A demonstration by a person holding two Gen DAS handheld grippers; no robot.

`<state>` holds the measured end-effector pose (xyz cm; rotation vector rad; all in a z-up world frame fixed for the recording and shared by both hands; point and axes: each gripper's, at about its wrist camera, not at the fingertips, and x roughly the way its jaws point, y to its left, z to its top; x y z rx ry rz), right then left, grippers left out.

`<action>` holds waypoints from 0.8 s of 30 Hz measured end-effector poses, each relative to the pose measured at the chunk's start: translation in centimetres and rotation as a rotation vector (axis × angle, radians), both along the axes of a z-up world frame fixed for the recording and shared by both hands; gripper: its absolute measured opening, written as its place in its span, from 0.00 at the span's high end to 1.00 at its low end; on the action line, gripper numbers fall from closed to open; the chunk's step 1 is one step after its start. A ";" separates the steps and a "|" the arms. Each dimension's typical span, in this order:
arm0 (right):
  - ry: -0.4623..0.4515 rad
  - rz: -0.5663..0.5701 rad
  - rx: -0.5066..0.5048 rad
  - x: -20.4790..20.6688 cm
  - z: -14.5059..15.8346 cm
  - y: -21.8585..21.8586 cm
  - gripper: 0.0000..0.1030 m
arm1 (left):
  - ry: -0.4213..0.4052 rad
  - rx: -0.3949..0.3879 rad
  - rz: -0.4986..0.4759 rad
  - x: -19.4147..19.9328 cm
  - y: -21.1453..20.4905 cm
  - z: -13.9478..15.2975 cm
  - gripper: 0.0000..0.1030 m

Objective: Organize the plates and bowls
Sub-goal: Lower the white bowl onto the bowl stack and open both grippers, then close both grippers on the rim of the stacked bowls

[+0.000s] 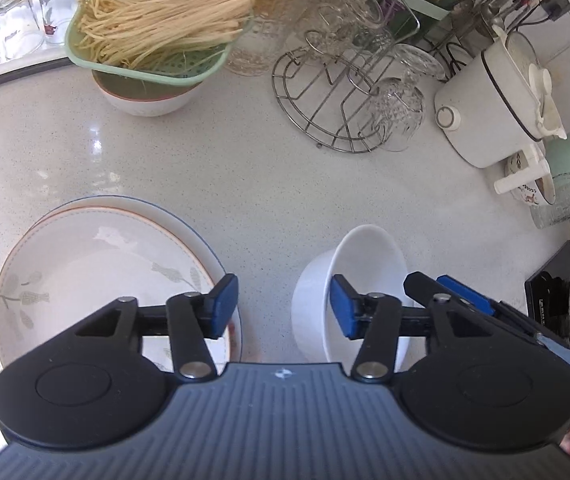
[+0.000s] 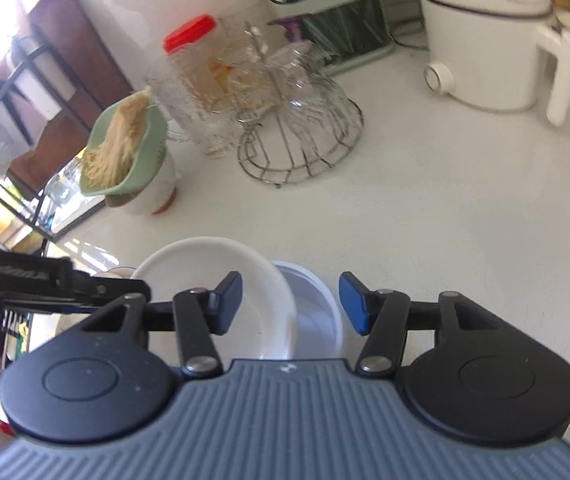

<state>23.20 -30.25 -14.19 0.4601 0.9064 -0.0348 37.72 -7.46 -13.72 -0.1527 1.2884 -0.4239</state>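
Note:
In the left wrist view a stack of two plates (image 1: 97, 268), the top one with a grey leaf pattern, lies on the counter at lower left. Two white bowls (image 1: 369, 264) sit nested and tilted at lower right. My left gripper (image 1: 283, 306) is open above the counter between plates and bowls, holding nothing. The right gripper's fingers (image 1: 461, 296) show just right of the bowls. In the right wrist view my right gripper (image 2: 291, 304) is open over the two white bowls (image 2: 245, 280), its jaws on either side of them, not touching.
A green colander of noodles (image 1: 157, 28) sits on a bowl at the back. A wire rack with glasses (image 1: 349, 92), a white cooker (image 1: 493, 100), a utensil holder (image 2: 337, 12) and a red-lidded jar (image 2: 201, 64) crowd the back. Upturned glasses (image 1: 17, 20) stand far left.

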 end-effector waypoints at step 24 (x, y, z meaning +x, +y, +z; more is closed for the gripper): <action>0.100 -0.061 0.160 0.9 -3.1 -2.3 0.46 | 0.005 -0.026 0.007 -0.1 -0.6 -1.8 0.36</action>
